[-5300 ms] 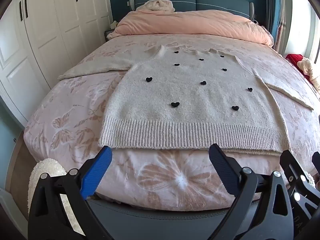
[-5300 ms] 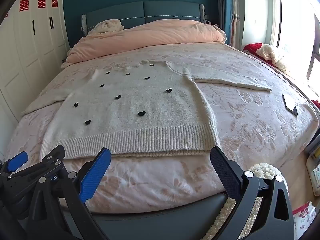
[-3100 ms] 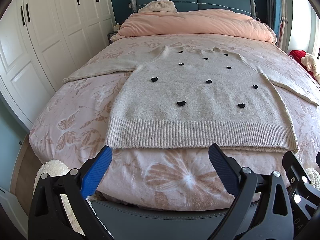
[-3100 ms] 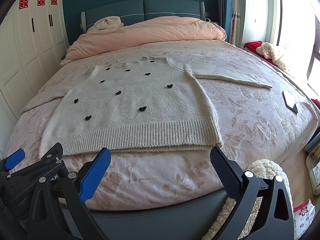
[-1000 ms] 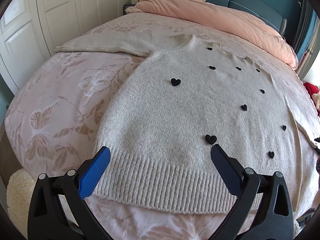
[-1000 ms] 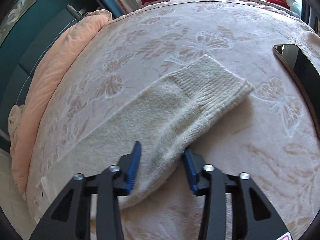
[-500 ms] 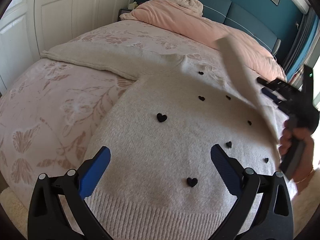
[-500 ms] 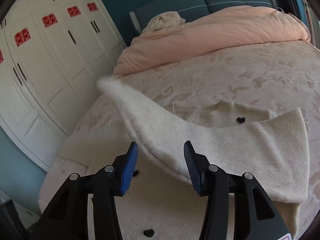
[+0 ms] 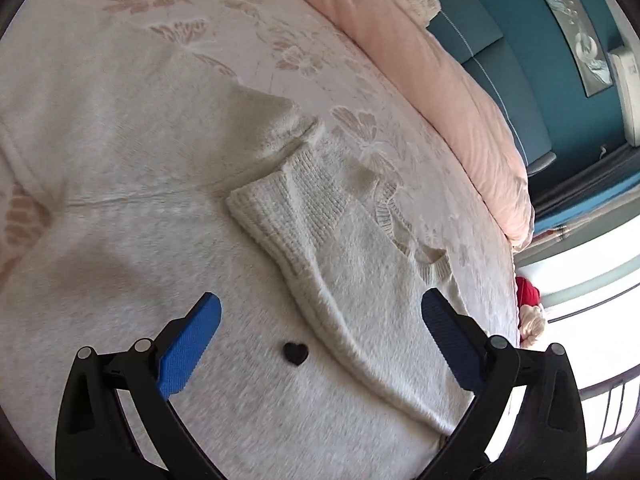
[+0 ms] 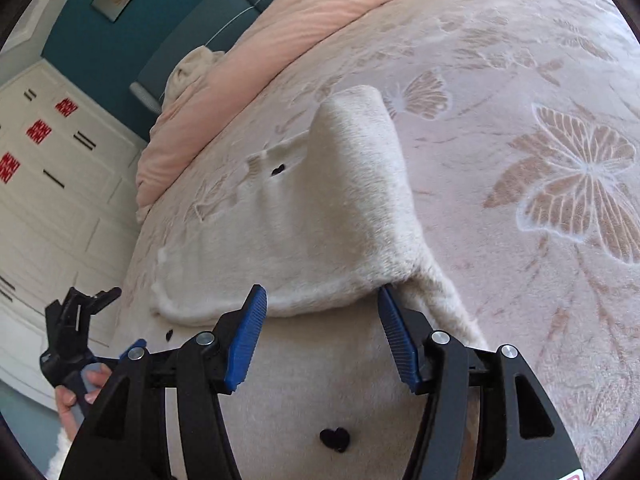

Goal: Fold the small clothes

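Right hand-held gripper (image 10: 322, 336): its blue-padded jaws are opening; the folded edge of the sweater's sleeve lies just past the tips, and the right pad sits against that edge without pinching it.
Left hand-held gripper (image 9: 320, 340): spread wide, nothing between the pads; it hangs over the sweater's body, pointing down at it.
Left hand-held gripper, seen from the right wrist (image 10: 76, 332): a person's hand (image 10: 76, 396) holds it at the lower left, off the sweater's edge; from here its jaws cannot be told.
Sweater (image 10: 280, 400): cream, fuzzy knit, spread flat on the bed beneath both hand-held grippers.
Heart patch (image 9: 296, 353): black, on the sweater between the left hand-held gripper's two pads, slightly nearer the left pad.
Second heart patch (image 10: 335, 438): black, on the knit below the right hand-held gripper's jaws.
Sleeve (image 9: 320, 264): folded across the sweater's front; it runs from beside the left hand-held gripper's right pad up and away, its ribbed cuff (image 9: 280, 200) lying just beyond the jaw gap.
Sleeve from the right wrist (image 10: 320, 232): a broad fold lying on the body, humped at its far end.
Neckline (image 9: 416, 240): ribbed edge beyond the sleeve, to the right.
Bed (image 10: 520, 120): pale cover with butterfly and flower patterns around the sweater.
Duvet (image 9: 420, 52): pink, bunched along the far side of the bed.
Headboard (image 9: 504, 72): teal, behind the duvet.
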Motion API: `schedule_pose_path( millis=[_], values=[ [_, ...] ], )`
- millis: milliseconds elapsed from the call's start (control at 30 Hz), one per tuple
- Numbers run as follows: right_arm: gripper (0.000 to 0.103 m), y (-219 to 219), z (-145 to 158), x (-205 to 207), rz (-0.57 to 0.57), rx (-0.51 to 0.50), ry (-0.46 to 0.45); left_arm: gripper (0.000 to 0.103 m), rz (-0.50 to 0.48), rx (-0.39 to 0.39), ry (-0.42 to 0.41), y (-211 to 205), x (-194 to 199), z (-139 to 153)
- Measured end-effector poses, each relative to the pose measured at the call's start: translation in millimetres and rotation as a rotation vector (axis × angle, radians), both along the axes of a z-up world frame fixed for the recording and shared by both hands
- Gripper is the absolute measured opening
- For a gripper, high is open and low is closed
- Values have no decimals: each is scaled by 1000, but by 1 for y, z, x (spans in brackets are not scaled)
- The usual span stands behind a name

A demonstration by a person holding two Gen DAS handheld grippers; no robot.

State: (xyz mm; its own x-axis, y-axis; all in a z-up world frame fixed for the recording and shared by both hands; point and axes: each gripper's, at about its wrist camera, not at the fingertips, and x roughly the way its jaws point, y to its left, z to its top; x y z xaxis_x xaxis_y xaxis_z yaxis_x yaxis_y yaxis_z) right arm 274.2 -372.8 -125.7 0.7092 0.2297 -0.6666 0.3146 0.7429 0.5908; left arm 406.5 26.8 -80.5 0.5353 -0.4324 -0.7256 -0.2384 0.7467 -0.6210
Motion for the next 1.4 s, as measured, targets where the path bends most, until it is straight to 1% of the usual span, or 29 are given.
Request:
schedule_pose_path(
  millis=[33, 67, 100, 133, 167, 233, 300, 333, 400, 433, 533, 567, 600, 633, 667, 733, 767, 833, 867, 900, 967, 1033, 1100, 1167, 1233, 1300, 1333, 1367, 1400],
  values=[
    [58, -3, -4, 5, -11, 13, 6, 96, 16, 5, 30, -5, 8, -7],
    [58, -6, -8, 9, -20, 28, 8, 86, 24, 5, 48, -8, 14, -13],
    [58, -7, -11, 13, -31, 38, 6, 60, 32, 20, 57, -12, 17, -16],
    [47, -8, -11, 16, -40, 46, -3, 41, 22, 17, 47, -16, 20, -17],
    [7, -10, -6, 18, -43, 51, -33, 9, -6, -19, 22, -18, 22, -16],
    [8, -20, 10, 16, -68, 56, -110, 10, -6, -36, -32, -17, 18, -7],
    [7, -33, 19, 6, -105, 37, -179, 10, -22, -12, -62, -19, 13, -2],
    [7, -38, 12, 8, -115, -4, -142, 10, -41, -6, -49, -21, 11, -7],
    [6, -42, -21, 23, -79, -25, 18, 10, -53, 41, -5, -22, 9, -22],
    [5, -41, -30, 22, -68, -13, 29, 10, -45, 41, 2, -22, 6, -28],
    [6, -31, -4, 7, -64, -51, -73, 10, -11, -8, -17, -14, -2, -32],
    [6, -30, -5, 6, -65, -93, -76, 10, -15, -8, -17, -15, -3, -34],
    [6, -29, -17, 13, -54, -118, -2, 10, -26, 4, -18, -17, -3, -35],
    [4, -31, -31, 19, -37, -88, 60, 11, -36, 11, -22, -14, -5, -34],
    [4, -32, -32, 15, -56, -64, 43, 12, -42, 12, -26, -12, -7, -31],
    [9, -24, -15, 7, -58, -91, 35, 13, -51, -1, -59, 1, -19, -18],
    [18, -16, -4, 0, -62, -118, 29, 13, -53, -6, -90, 13, -27, -10],
    [23, 6, 13, -21, -43, -165, 8, 33, -26, 14, -119, 48, -44, 1],
    [26, 19, 18, -33, -13, -191, -1, 55, 12, 39, -117, 71, -52, 3],
    [30, 36, 21, -44, 19, -226, -4, 66, 72, 74, -107, 101, -59, 4],
    [47, 73, 20, -65, 90, -303, -1, 72, 194, 145, -65, 165, -68, 1],
    [49, 102, 11, -92, 149, -335, 0, 72, 330, 176, -11, 235, -73, -5],
    [51, 127, 1, -108, 184, -339, -13, 72, 475, 163, 12, 301, -77, -7],
    [59, 144, -11, -116, 182, -342, 6, 72, 571, 152, 12, 351, -76, -6],
    [62, 154, -22, -120, 144, -362, -3, 72, 628, 169, 32, 381, -65, -5],
    [67, 163, -25, -119, 138, -419, -7, 72, 644, 150, 53, 398, -49, -7],
    [75, 167, -27, -117, 154, -434, 0, 72, 656, 140, 64, 403, -42, -8],
    [82, 171, -28, -115, 174, -448, 3, 68, 666, 133, 60, 406, -35, -8],
    [84, 174, -28, -114, 188, -460, 4, 50, 666, 133, 55, 408, -28, -7]
  ],
)
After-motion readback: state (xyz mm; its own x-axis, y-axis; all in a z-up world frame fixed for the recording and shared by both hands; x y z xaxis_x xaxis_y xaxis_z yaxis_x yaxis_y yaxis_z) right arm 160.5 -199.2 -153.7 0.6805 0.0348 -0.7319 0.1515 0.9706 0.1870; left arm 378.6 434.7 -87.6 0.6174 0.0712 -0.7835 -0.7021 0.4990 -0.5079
